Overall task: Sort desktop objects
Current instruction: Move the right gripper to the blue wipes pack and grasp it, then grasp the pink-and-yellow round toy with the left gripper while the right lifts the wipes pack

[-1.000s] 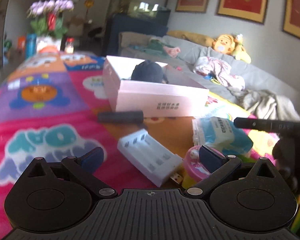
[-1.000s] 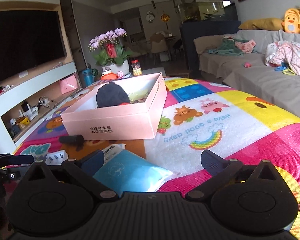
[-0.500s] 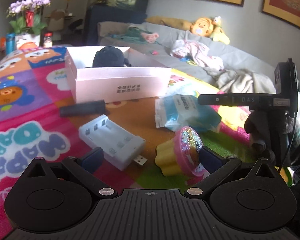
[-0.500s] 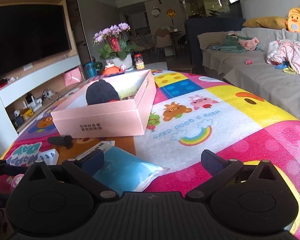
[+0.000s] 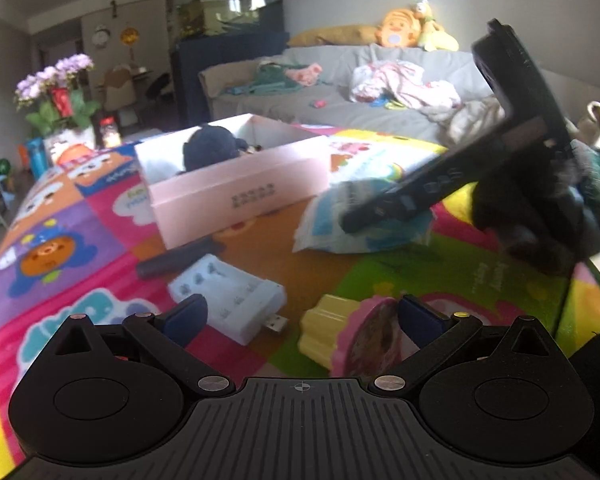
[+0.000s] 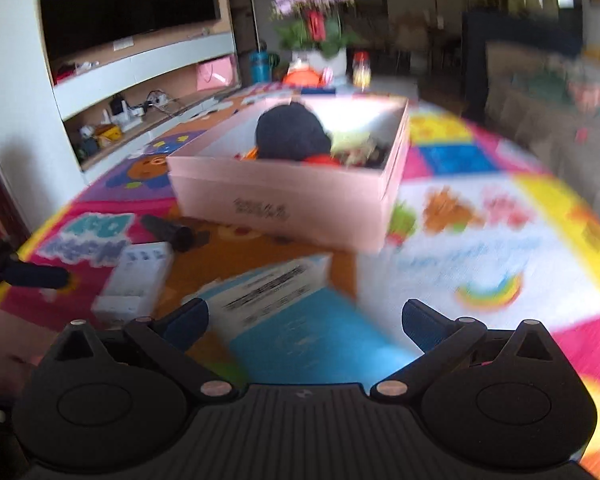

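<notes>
Two loose items beside box

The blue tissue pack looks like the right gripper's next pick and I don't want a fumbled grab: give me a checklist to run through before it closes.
1. Right gripper open wide enough: ok, both fingers spread with nothing between them.
2. Blue tissue pack lined up between the fingers: ok, it lies centred just ahead.
3. Pack free of neighbours: ok, the white battery charger and black cylinder lie apart to its left.
4. Pink box has room: cannot tell, a dark cap and other items already fill part of it.
5. Left gripper out of the way: ok, it is open over the yellow cupcake toy.
6. Sharp view: not ok, the right wrist image is blurred.
</notes>
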A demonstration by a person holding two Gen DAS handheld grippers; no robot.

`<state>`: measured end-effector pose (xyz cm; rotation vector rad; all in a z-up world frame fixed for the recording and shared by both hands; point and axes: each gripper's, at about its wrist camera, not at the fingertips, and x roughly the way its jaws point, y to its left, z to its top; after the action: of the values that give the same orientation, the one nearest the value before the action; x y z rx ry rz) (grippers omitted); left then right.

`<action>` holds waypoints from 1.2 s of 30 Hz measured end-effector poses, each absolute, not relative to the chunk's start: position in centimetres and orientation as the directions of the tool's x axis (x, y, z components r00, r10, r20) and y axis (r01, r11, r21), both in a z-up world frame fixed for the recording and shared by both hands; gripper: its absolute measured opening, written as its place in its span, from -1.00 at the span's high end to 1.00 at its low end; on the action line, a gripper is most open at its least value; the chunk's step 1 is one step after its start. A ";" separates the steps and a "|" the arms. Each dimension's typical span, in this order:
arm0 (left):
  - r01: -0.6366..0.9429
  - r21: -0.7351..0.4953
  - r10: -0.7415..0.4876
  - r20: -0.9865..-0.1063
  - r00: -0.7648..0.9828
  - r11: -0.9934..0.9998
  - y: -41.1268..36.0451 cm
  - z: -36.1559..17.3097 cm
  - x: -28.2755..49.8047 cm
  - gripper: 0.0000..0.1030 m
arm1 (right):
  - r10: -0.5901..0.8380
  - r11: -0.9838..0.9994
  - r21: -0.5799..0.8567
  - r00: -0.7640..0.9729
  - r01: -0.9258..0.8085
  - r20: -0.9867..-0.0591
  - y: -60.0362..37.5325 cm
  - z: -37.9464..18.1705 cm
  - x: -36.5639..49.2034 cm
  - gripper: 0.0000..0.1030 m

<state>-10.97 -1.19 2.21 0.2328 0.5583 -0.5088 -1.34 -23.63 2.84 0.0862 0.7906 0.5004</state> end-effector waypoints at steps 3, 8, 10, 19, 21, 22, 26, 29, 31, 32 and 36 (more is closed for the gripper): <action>0.465 0.077 -0.357 -0.535 0.766 0.882 0.4 3.0 -10.7 -1.00 | 0.529 0.838 0.295 0.553 -0.460 -0.643 -23.2 3.2 -4.2 -1.00; 0.280 0.084 -0.203 -0.499 0.843 0.956 3.4 4.4 -9.0 -1.00 | 0.427 0.868 0.054 0.688 -0.493 -0.586 -21.8 5.4 -8.6 -1.00; 0.204 0.038 -0.160 -0.492 0.856 0.978 4.9 5.0 -8.3 -1.00 | 0.456 0.848 0.038 0.690 -0.529 -0.562 -21.0 6.5 -9.4 -1.00; 0.102 -0.094 -0.136 -0.524 0.841 0.990 8.7 4.7 -8.4 -1.00 | 0.638 0.669 0.107 0.495 -0.736 -0.590 -15.5 7.1 -8.2 -0.51; 0.091 -0.059 -0.109 -0.534 0.838 0.994 8.7 4.1 -8.5 -1.00 | 0.630 0.659 0.109 0.467 -0.744 -0.620 -14.6 6.4 -7.8 -0.51; 0.087 -0.040 -0.095 -0.532 0.841 0.995 8.6 3.8 -8.5 -1.00 | 0.622 0.658 0.112 0.454 -0.744 -0.639 -14.3 5.9 -7.6 -0.52; 0.062 0.089 -0.011 -0.490 0.872 0.994 8.0 2.4 -7.8 -1.00 | 0.634 0.655 0.157 0.424 -0.740 -0.647 -14.5 5.5 -7.6 -0.46; 0.033 0.160 0.049 -0.479 0.877 0.987 8.0 1.8 -7.0 -1.00 | 0.621 0.702 0.130 0.512 -0.700 -0.594 -16.1 6.7 -8.0 -0.54; 0.132 0.093 -0.069 -0.497 0.865 0.987 8.1 2.5 -7.5 -1.00 | 0.577 0.763 0.104 0.601 -0.638 -0.553 -18.0 7.6 -8.1 -0.68; 0.226 0.045 -0.174 -0.502 0.847 0.973 7.8 3.1 -8.1 -1.00 | 0.543 0.797 0.088 0.644 -0.598 -0.538 -18.9 7.9 -8.1 -0.75; 0.549 0.022 -0.463 -0.508 0.726 0.836 3.8 4.7 -10.9 -1.00 | 0.389 0.904 0.063 0.752 -0.423 -0.531 -22.2 7.4 -7.5 -0.82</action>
<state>-10.89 3.84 4.71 0.1758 0.5119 -0.5613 -7.52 -22.18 7.41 -0.0621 0.5660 0.4437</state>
